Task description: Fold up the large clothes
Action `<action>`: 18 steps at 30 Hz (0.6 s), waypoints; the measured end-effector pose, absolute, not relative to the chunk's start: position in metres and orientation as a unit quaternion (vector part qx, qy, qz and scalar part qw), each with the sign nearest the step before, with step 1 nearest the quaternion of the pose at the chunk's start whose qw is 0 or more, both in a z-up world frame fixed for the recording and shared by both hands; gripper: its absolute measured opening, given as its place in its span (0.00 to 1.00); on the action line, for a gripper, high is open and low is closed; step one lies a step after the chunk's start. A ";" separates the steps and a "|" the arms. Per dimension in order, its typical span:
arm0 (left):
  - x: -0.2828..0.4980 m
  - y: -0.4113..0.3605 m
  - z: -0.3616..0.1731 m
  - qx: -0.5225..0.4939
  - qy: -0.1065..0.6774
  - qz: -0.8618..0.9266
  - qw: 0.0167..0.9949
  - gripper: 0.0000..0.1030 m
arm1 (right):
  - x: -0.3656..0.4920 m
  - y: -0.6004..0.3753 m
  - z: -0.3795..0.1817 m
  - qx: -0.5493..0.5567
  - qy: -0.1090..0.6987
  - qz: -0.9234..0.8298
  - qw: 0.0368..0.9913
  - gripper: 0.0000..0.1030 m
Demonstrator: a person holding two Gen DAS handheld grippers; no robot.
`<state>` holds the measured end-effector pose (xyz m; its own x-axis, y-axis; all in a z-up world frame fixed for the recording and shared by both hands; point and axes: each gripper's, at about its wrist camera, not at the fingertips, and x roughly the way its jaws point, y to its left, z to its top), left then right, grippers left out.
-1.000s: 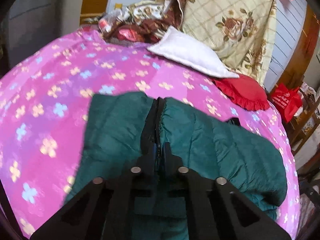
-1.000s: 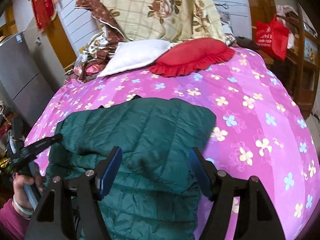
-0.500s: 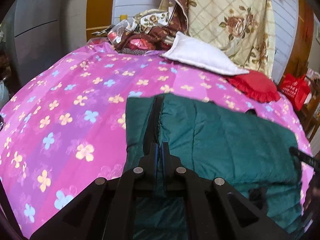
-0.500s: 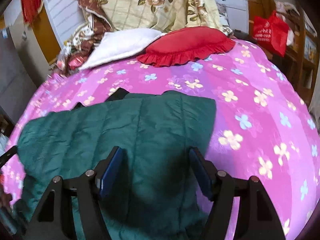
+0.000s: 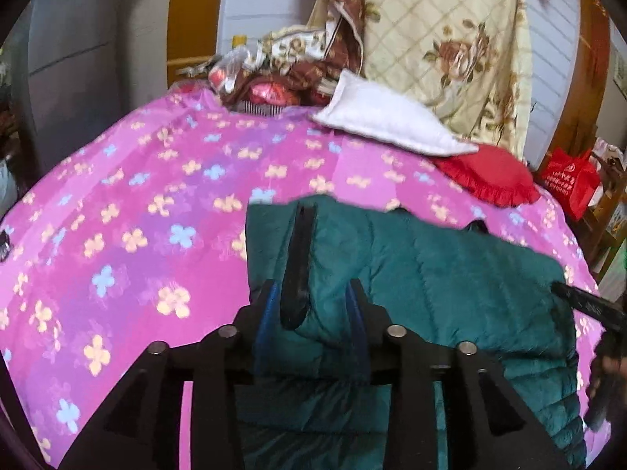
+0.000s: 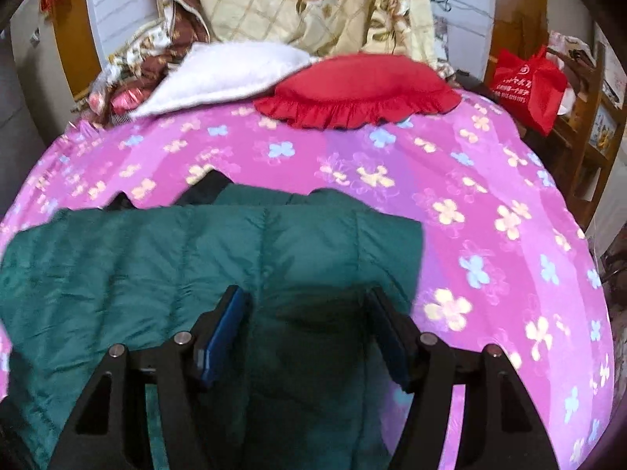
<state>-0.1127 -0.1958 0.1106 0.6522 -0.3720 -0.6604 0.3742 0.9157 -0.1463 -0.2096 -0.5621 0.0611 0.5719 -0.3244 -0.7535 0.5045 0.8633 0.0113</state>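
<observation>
A dark green quilted jacket (image 5: pixel 431 274) lies folded on the bed's pink flowered sheet (image 5: pixel 137 215). My left gripper (image 5: pixel 311 297) is open, its blue-padded fingers on either side of the jacket's black zipper edge (image 5: pixel 299 258), which rests loose between them. In the right wrist view the jacket (image 6: pixel 196 254) spreads across the lower left. My right gripper (image 6: pixel 309 317) is open and empty, held over the jacket's near right part. The right gripper's black tip (image 5: pixel 588 305) shows at the left wrist view's right edge.
A white pillow (image 6: pixel 227 70) and a red frilled cushion (image 6: pixel 360 90) lie at the head of the bed, with a cream floral quilt (image 6: pixel 313 0) behind. A red bag (image 6: pixel 529 86) and wooden shelves stand right of the bed. A grey cabinet (image 5: pixel 70 58) stands at the left.
My left gripper was shut on the jacket's zipper edge and has opened, letting it go. Both grippers have drawn back a little; the right stayed open.
</observation>
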 end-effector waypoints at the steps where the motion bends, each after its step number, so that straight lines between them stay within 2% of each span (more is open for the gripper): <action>1: -0.114 -0.197 0.116 0.002 0.353 -0.205 0.913 0.20 | -0.217 -0.558 0.067 0.117 0.392 -0.229 0.883 0.66; 4: -0.112 -0.207 0.121 0.012 0.334 -0.205 0.920 0.29 | -0.240 -0.538 0.083 0.109 0.383 -0.197 0.896 0.67; 8: -0.099 -0.226 0.103 0.035 0.353 -0.181 0.917 0.29 | -0.248 -0.513 0.083 0.076 0.389 -0.174 0.901 0.67; 13: -0.085 -0.243 0.070 0.052 0.390 -0.164 0.905 0.29 | -0.233 -0.507 0.055 0.025 0.425 -0.192 0.884 0.67; 18: -0.084 -0.254 0.055 0.046 0.406 -0.173 0.896 0.29 | -0.231 -0.525 0.033 0.029 0.429 -0.204 0.880 0.67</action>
<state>-0.0836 -0.2537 0.0550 0.6104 -0.2728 -0.7437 0.3472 0.9360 -0.0584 -0.2314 -0.5248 0.0326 0.5489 -0.3340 -0.7663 0.3832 0.9152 -0.1245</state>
